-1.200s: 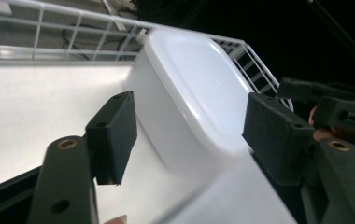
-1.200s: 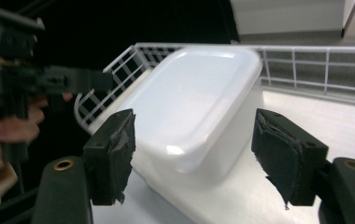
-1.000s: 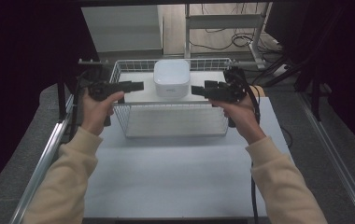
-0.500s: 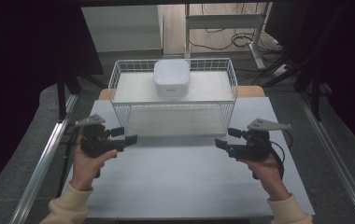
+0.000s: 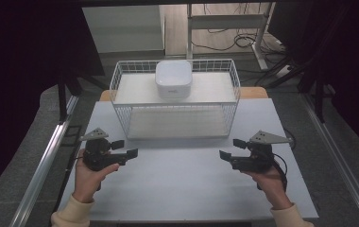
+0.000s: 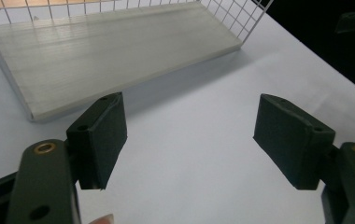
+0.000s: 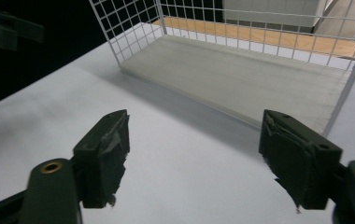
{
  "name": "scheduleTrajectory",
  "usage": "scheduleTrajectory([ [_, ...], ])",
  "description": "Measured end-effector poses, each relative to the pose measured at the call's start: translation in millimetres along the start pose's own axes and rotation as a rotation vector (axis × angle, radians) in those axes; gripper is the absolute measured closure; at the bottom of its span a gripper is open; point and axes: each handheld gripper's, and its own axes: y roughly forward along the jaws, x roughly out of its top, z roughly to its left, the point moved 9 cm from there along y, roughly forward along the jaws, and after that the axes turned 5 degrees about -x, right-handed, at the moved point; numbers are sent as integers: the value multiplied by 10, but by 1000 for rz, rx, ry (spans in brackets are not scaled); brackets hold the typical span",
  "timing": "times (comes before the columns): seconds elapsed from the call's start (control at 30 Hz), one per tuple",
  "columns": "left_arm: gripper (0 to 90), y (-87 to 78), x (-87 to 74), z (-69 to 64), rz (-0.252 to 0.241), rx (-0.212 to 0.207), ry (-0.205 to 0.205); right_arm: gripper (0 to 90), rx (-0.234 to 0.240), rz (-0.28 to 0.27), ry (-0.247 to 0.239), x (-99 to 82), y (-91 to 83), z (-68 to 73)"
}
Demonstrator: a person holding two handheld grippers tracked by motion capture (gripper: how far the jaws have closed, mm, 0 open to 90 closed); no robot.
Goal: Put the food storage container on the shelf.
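High view: two hands come in from the bottom edge, one at each side of the white counter (image 5: 182,184), both in front of the wire basket (image 5: 121,101).
Left hand (image 5: 89,177): wrapped around the body of the left gripper (image 5: 125,149), cream sleeve cuff at the wrist, forearm angled in from the lower left; the gripper lies about level and points toward the middle of the counter.
Right hand (image 5: 267,182): holds the right gripper (image 5: 232,149) in a mirrored pose, pointing inward toward the left one (a cable trails by the wrist).
Left gripper state: released; its jaws have just been opening and stand wide with nothing between them, bare counter below.
Right gripper state: released too; jaws just opened further, nothing between the pads.
Wire basket: white, at the far middle of the counter, well apart from both grippers.
White bowl (image 5: 173,78): sits on the raised upper level of the basket, toward the back and centre.
Lower board (image 6: 115,51): pale, under the mesh, empty of grippers.
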Motion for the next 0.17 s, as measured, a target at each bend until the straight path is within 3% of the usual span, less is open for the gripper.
scheduleTrajectory([
  [0.17, 241, 53, -58, 23, 21, 20, 22, 199, -35, 25, -9, -116, 31, -83],
])
